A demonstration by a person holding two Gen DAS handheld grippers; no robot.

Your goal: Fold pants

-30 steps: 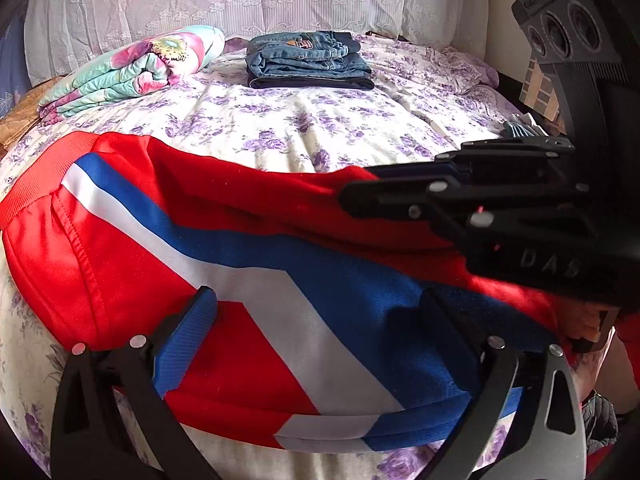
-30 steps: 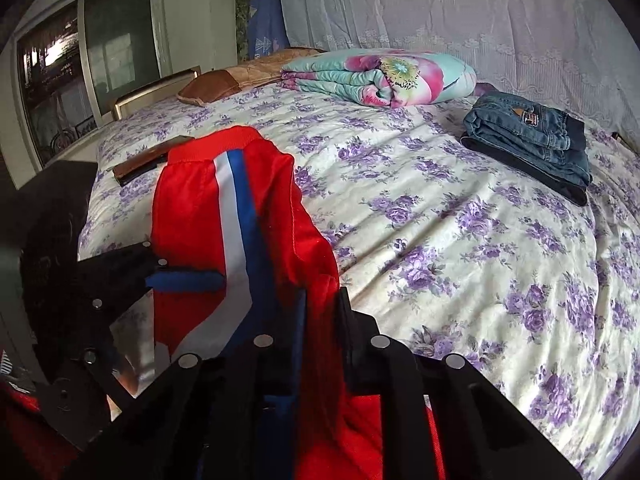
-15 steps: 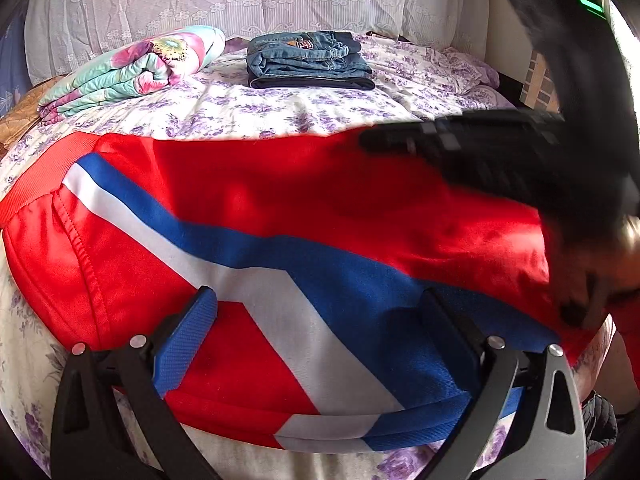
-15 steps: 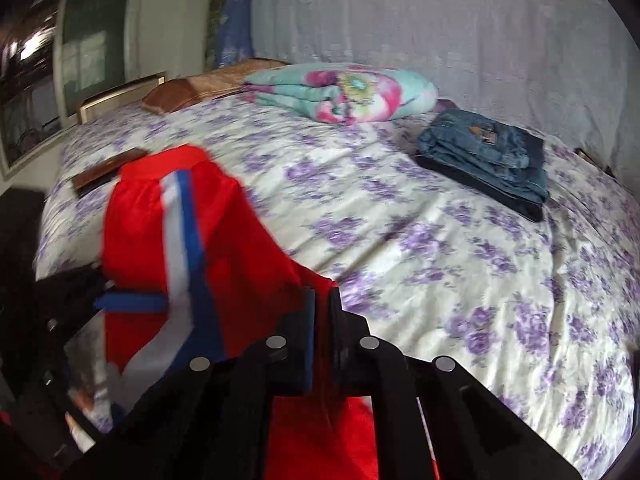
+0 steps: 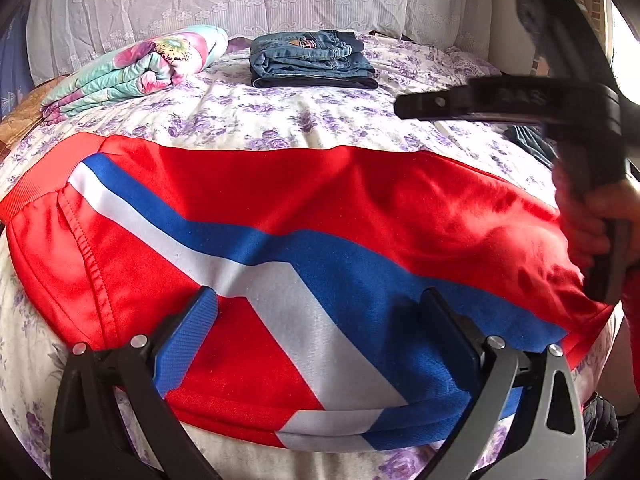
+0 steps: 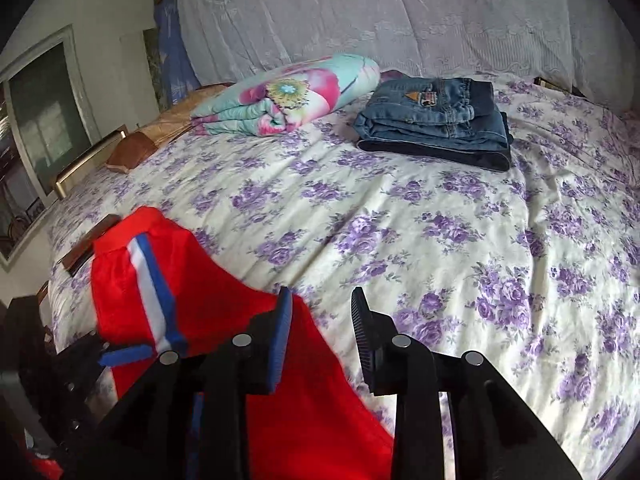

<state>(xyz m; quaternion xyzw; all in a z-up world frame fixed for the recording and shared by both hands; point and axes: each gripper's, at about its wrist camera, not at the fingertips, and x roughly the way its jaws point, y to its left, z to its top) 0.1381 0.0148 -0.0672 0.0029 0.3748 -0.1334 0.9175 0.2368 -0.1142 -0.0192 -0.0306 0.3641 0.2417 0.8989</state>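
Note:
Red pants [image 5: 360, 200] with a blue and white stripe lie flat across the near edge of the bed [image 5: 280, 120], waistband at the left. My left gripper [image 5: 319, 296] stands wide open, its fingers [image 5: 188, 340] resting on the striped cloth. A hand holds my right gripper [image 5: 440, 102] above the sheet at the right, off the pants. In the right wrist view, the right gripper [image 6: 320, 300] has its jaws opening. Only flowered sheet shows between them, and the red pants [image 6: 160, 300] lie just left of its blue-padded finger [image 6: 282, 332].
Folded jeans [image 6: 436, 120] and a rolled flowered quilt [image 6: 288, 96] sit at the far side of the bed, below a lace drape [image 6: 400, 20]. A brown pillow [image 6: 132, 148] and a window [image 6: 44, 120] are at the left. Bare flowered sheet [image 6: 440, 240] spreads beyond the pants.
The right gripper was shut on the pants' far edge, drew it out so the cloth lies flat, then let go and moved off to the right. The left gripper kept still.

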